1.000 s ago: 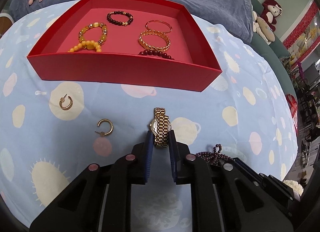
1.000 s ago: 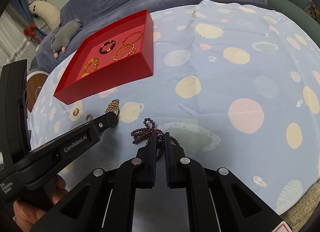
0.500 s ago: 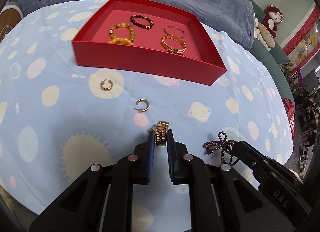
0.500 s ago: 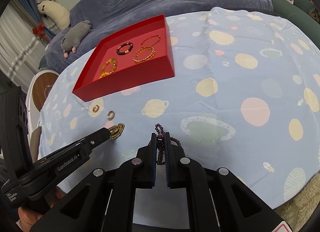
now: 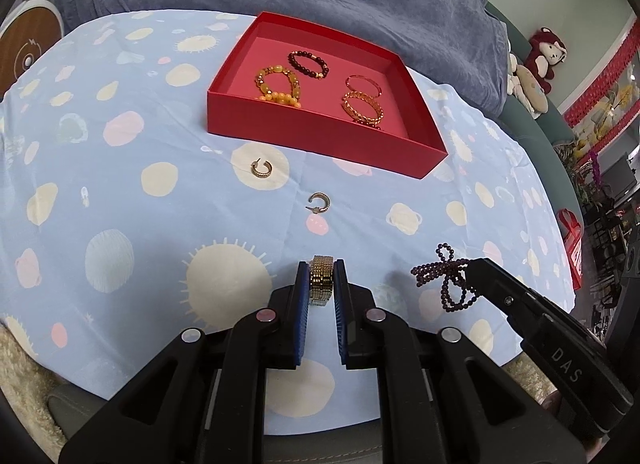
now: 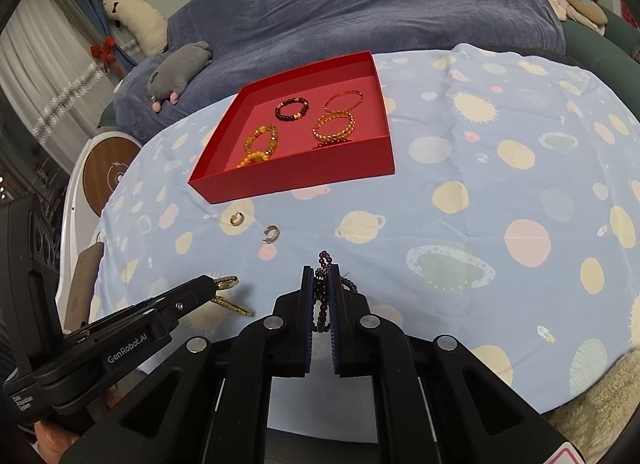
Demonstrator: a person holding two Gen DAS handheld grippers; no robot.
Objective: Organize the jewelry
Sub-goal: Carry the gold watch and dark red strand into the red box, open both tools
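Between the blue pads of the left gripper (image 5: 322,282) sits the gold watch (image 5: 322,284), clamped by its link band, and it now hangs clear of the cloth, its loose end dangling below the fingers in the right wrist view; a second ago it lay flat on the tablecloth with the jaws just closing round it. Alongside, the right gripper (image 6: 319,284) is closed on the dark purple bead strand (image 6: 322,264), whose loops also swing free in the air (a second ago they were still bunched on the cloth). Both pieces have thus been lifted and drawn back toward the person, so the view has widened and the red tray (image 5: 320,138) has receded, well apart from both grippers. Two gold hoop earrings (image 5: 261,168) remain on the tablecloth (image 5: 120,224) between the grippers and the tray, untouched. Inside the tray lie the yellow bead bracelet (image 5: 278,84), a dark bead bracelet (image 5: 308,63) and the gold bangles (image 5: 362,106), unmoved. By my reading the pick-up is done for these two items and the carry to the tray comes next; the earrings would follow. The dangling strand and watch tail could snag on the tray's near wall if brought in low.
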